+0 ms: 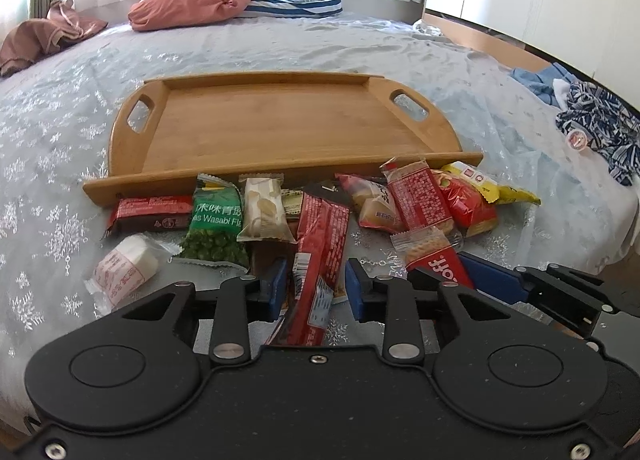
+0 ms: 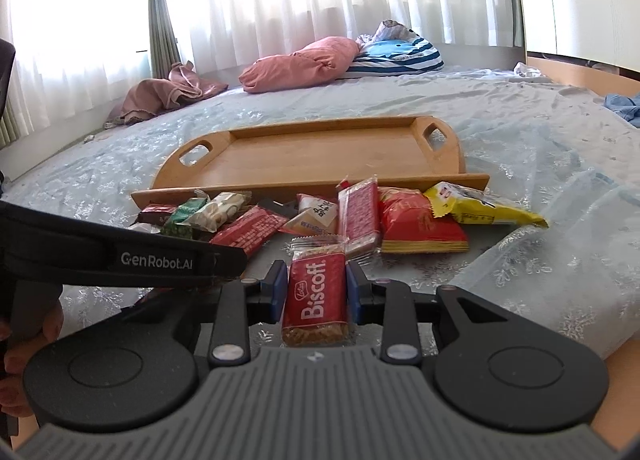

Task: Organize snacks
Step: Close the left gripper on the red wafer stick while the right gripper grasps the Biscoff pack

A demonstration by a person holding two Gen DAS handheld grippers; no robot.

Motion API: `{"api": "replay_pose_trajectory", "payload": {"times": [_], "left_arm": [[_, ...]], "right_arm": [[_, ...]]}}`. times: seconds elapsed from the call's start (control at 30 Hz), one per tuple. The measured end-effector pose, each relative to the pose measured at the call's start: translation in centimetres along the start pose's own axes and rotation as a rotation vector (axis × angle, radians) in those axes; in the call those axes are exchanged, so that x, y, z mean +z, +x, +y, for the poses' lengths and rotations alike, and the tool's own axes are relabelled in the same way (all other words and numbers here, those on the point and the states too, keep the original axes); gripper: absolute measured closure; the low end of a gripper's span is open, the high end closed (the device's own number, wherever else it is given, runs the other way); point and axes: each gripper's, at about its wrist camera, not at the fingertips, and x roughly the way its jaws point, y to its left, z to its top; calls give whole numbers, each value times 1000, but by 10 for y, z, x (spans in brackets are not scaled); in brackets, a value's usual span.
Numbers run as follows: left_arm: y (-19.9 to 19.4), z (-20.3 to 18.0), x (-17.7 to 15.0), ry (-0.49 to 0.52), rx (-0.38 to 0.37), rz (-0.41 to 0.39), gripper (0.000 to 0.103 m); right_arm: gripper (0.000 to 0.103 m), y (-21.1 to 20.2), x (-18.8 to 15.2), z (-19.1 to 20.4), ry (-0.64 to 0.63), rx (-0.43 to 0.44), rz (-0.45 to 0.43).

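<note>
The right gripper (image 2: 316, 290) has its blue pads clamped against both sides of a red Biscoff biscuit pack (image 2: 316, 296), which lies lengthwise between the fingers. The left gripper (image 1: 316, 288) straddles a long red wrapper (image 1: 320, 252); its pads stand a little off the wrapper's edges, so the fingers are slightly apart and not pressing.

Just past the left fingertips, to the left, lie a green wasabi pea bag (image 1: 214, 224) and a white wrapped sweet (image 1: 124, 270). Ahead of the right fingertips sit a red snack bag (image 2: 416, 226) and, further right, a yellow packet (image 2: 480, 208). Beyond the whole heap, touching its far edge, a wooden tray (image 1: 280, 128) rests on the bed cover (image 1: 60, 180). Far behind lies a pink pillow (image 1: 192, 0).
</note>
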Motion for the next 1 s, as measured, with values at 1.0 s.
{"api": "replay_pose_trajectory", "payload": {"times": [1.0], "left_arm": [[-3, -5, -2, 68, -20, -6, 84]], "right_arm": [[67, -7, 10, -5, 11, -57, 12]]}}
